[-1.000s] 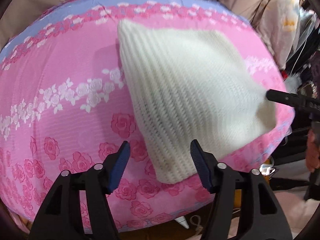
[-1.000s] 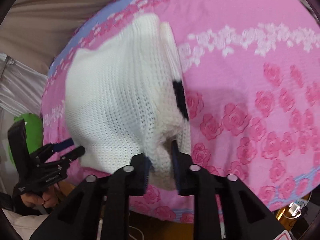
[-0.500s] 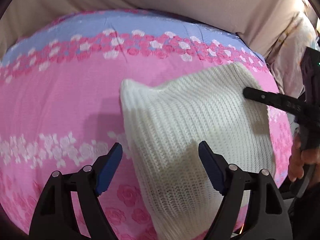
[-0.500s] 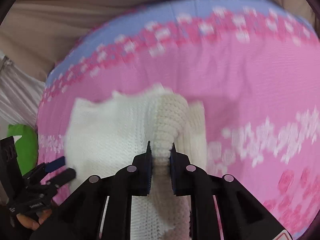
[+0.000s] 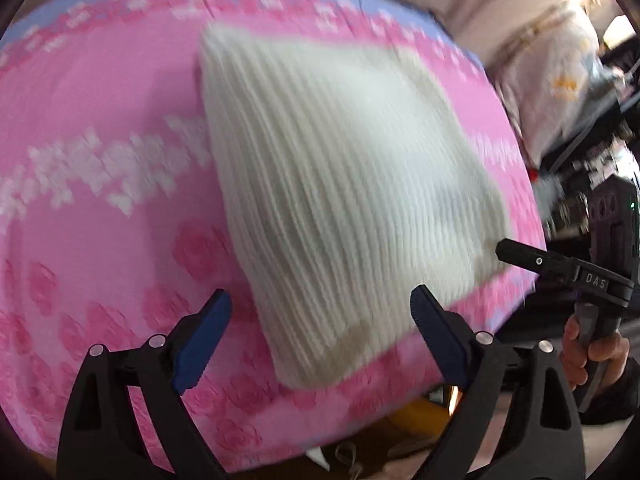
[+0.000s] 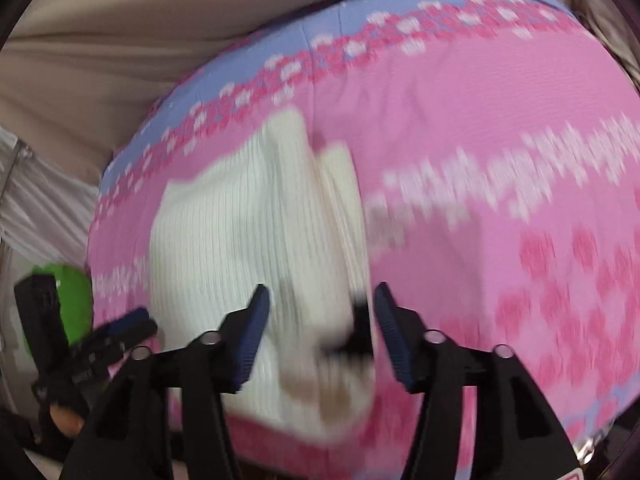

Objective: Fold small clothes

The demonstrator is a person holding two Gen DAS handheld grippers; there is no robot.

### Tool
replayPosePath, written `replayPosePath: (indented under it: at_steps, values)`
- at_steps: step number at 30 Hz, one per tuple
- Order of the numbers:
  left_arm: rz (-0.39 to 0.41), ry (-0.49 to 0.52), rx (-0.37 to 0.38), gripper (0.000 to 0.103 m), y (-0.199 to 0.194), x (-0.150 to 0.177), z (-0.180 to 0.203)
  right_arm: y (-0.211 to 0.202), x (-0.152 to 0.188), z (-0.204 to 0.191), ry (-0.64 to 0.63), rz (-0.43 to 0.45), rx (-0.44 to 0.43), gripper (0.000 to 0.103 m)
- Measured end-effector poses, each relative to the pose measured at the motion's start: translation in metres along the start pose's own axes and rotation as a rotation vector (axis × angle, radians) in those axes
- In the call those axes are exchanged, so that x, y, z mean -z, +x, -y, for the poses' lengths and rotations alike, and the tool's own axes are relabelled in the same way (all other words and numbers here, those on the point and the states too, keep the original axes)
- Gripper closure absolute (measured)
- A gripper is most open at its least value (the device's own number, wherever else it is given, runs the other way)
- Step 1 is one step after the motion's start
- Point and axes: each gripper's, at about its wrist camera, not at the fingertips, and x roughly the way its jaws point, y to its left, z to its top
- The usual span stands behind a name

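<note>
A cream white knitted garment (image 5: 344, 184) lies folded on the pink floral sheet (image 5: 100, 220). It also shows in the right wrist view (image 6: 256, 264), with a small black tag (image 6: 356, 340) at its near edge. My left gripper (image 5: 320, 332) is open and empty, just in front of the garment's near corner. My right gripper (image 6: 320, 332) is open and empty, its jaws on either side of the garment's near edge. The right gripper also shows in the left wrist view (image 5: 532, 260) at the garment's right corner. The left gripper also shows in the right wrist view (image 6: 132, 324) at the left.
The sheet has a blue band with rose prints (image 6: 320, 44) at its far edge. A beige wall or headboard (image 6: 120, 40) rises behind it. A green object (image 6: 72, 300) sits at the left. Clutter and a pale patterned cloth (image 5: 560, 80) stand at the right.
My right gripper has opened and let go of the garment fold, which now lies flat. Both grippers have drawn back toward the near edge of the sheet.
</note>
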Motion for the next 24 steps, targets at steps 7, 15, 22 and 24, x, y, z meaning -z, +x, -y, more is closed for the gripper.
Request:
replayPosePath:
  at_steps: [7,15,22,24]
  values:
    - [-0.089,0.029,-0.004,0.076,0.005,-0.01,-0.002,0.025,0.065,0.005,0.082,-0.062,-0.075,0.092]
    - [-0.125,0.092,-0.142,0.07,0.022,0.001,0.008,0.006,0.085,-0.007,0.074,-0.051,-0.048,0.093]
    - [-0.024,0.166,-0.285,0.041,-0.009,-0.007,0.027,0.03,0.098,0.027,0.187,-0.156,0.033,0.083]
    - [0.0,0.176,-0.306,0.035,-0.016,-0.008,0.033,0.01,0.091,0.025,0.166,-0.112,0.05,0.076]
